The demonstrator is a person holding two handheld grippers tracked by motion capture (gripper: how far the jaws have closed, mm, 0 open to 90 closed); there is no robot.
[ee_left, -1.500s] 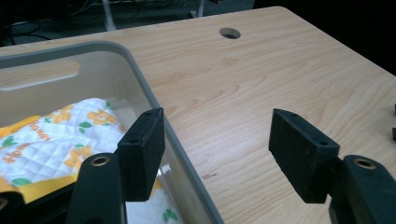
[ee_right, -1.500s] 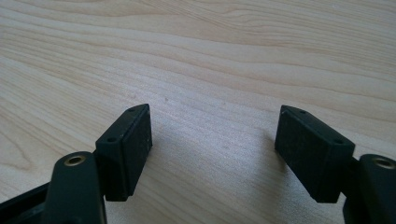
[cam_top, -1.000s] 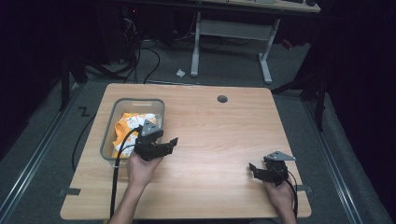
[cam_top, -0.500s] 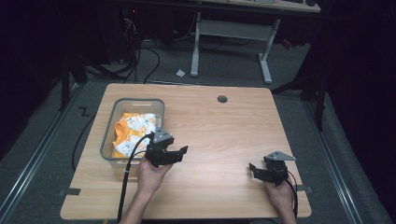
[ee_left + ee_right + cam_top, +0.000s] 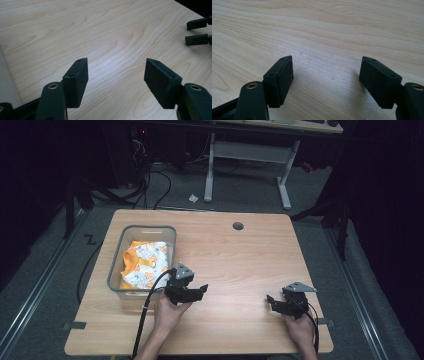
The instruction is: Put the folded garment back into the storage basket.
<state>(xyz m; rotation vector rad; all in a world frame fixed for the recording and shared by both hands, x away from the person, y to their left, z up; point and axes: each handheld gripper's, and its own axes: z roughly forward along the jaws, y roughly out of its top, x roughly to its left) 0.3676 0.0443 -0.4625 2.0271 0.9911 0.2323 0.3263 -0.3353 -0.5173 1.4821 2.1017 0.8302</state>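
Observation:
A clear plastic bin [image 5: 118, 276] stands on the left of the wooden table [image 5: 240, 260], with an orange and white patterned cloth [image 5: 145, 262] lying inside. My left gripper [image 5: 201, 291] hovers low over the table just right of the bin's near corner, pointing right. Its jaws are open with only bare wood between them [image 5: 116, 60]. My right gripper [image 5: 270, 303] rests near the front right of the table, pointing left, open and holding nothing [image 5: 327, 58]. In the left gripper view the right gripper's fingertips [image 5: 197, 32] show at the upper right.
A round cable hole [image 5: 238, 226] sits near the table's far edge. The bin's wall [image 5: 5, 82] shows pale at the left of the left gripper view. Behind the table stand a desk frame [image 5: 245, 155] and floor cables [image 5: 145, 185].
My left gripper has moved from the bin's near right corner down and to the right, over bare table. Its jaws stayed open. The right gripper has kept still.

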